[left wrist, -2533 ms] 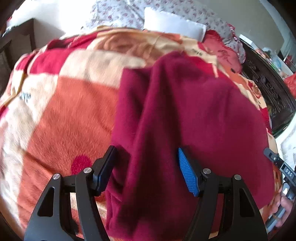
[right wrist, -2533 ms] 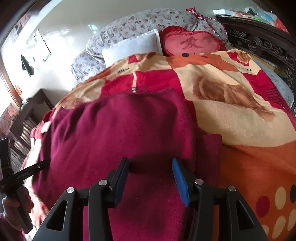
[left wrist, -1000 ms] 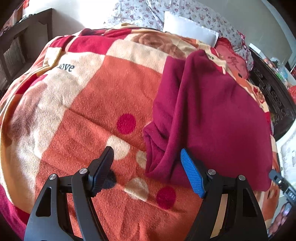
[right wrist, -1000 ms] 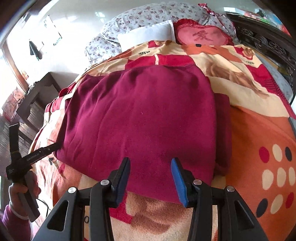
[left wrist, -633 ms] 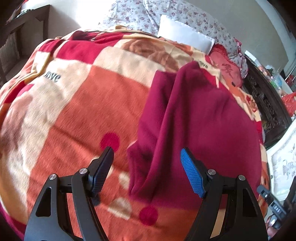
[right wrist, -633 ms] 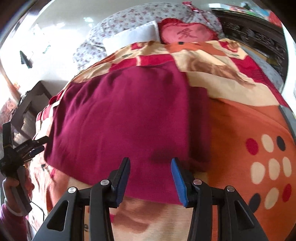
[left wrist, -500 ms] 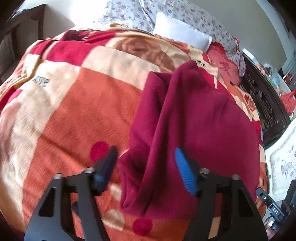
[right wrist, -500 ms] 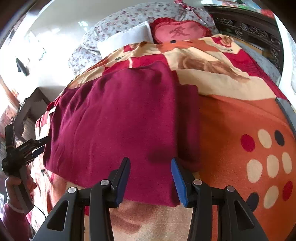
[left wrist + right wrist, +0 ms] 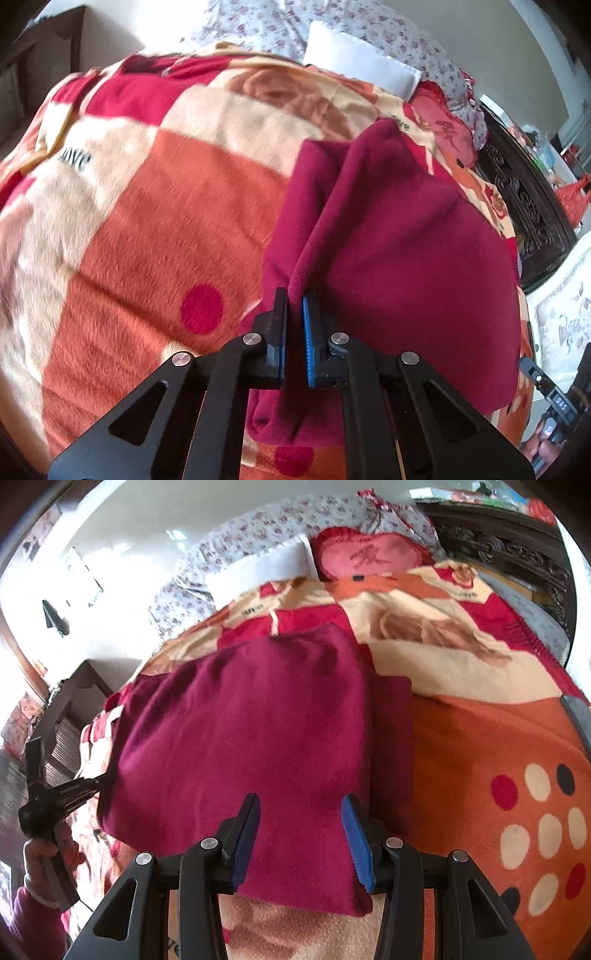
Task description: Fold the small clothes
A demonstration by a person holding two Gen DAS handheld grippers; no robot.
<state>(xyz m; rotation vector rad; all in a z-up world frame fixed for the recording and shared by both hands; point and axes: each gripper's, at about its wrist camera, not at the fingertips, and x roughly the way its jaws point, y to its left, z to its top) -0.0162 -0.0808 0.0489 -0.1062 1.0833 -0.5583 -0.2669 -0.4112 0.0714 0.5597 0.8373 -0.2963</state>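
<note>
A dark red fleece garment (image 9: 399, 236) lies partly folded on a red, orange and cream blanket (image 9: 155, 221). In the left wrist view my left gripper (image 9: 294, 306) is shut on a raised fold at the garment's near left edge. In the right wrist view the garment (image 9: 240, 731) spreads flat, and my right gripper (image 9: 300, 812) is open, its fingers astride the garment's near right edge. The left gripper also shows in the right wrist view (image 9: 66, 790), at the garment's left edge.
A white pillow (image 9: 258, 572), a red heart cushion (image 9: 369, 554) and floral bedding lie at the head of the bed. A dark carved bed frame (image 9: 524, 206) runs along the right. A dark wooden side table (image 9: 74, 690) stands at the left.
My left gripper has moved in over the garment's left fold and shut on it. My right gripper has stayed open and come down over the garment's near edge.
</note>
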